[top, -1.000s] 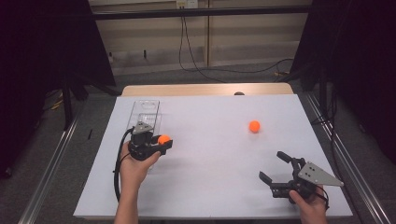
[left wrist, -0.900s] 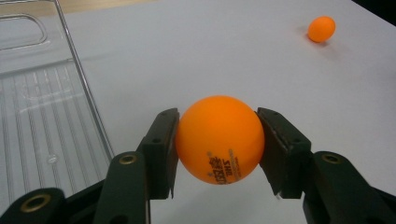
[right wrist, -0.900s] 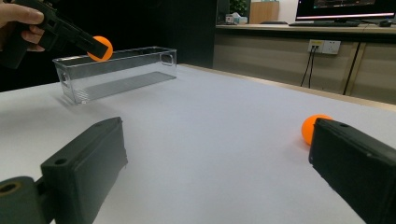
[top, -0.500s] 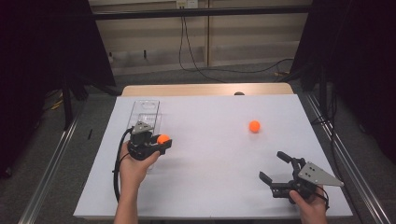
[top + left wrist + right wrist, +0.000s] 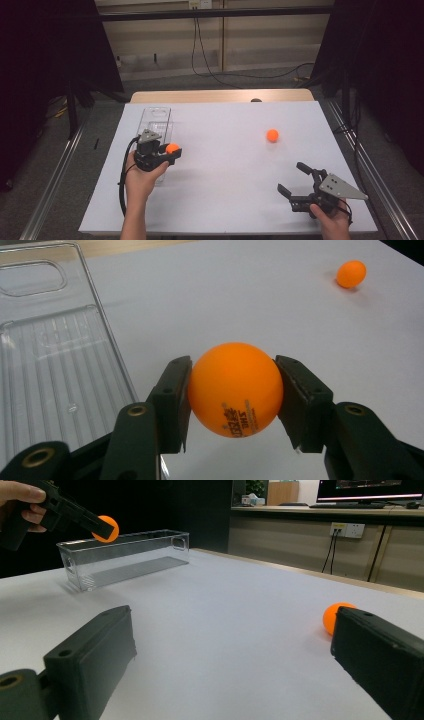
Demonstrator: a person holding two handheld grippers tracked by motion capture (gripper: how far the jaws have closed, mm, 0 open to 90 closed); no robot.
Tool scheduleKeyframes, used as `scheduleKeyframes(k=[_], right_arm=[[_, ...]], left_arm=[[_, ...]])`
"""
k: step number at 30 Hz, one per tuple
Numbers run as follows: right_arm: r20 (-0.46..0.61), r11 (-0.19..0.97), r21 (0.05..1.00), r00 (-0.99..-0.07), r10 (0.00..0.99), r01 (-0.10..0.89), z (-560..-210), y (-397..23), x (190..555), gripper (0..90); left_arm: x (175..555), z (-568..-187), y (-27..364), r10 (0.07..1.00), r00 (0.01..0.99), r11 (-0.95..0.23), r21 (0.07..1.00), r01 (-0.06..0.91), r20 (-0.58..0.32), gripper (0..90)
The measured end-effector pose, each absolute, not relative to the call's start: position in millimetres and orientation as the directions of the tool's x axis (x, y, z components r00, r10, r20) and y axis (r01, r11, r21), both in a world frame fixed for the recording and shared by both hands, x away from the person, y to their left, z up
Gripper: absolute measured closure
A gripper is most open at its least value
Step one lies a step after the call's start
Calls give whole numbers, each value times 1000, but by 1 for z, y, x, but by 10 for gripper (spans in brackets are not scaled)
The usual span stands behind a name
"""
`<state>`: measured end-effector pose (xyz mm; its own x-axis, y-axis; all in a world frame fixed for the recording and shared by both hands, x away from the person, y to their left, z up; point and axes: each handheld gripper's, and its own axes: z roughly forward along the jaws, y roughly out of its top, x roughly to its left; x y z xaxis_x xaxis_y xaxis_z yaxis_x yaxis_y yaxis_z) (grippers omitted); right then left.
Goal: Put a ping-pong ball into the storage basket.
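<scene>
Left gripper (image 5: 172, 152) clamps an orange ball (image 5: 235, 389) between its two black pads, squeezed across the ball's widest part, held above the white table (image 5: 225, 200) just beside the near end of the clear plastic bin (image 5: 155, 117). Right gripper (image 5: 300, 182), well apart from the bin toward the table's opposite side, rests with its jaws spread wide and nothing between them. A second orange ball (image 5: 272, 135) lies loose on the table, well away from the bin and nearer the right gripper. Printed like a table-tennis ball, the held one is likely very light, hollow and thin-shelled, smooth enough to squirt from a lopsided pinch and quick to roll once freed. A gentle grip across the middle, as shown, looks soundest; a hard squeeze could dent it.
</scene>
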<state>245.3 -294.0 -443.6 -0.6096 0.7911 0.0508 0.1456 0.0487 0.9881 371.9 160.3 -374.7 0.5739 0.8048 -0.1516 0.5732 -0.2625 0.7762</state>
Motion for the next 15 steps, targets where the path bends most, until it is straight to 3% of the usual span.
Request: scheduleKeyframes(k=[15], right_arm=[[50,50,988,-610,791,145,-444,-294,245,35]], left_arm=[[373,-375,167,816,560,-259,775,577,-144,510]])
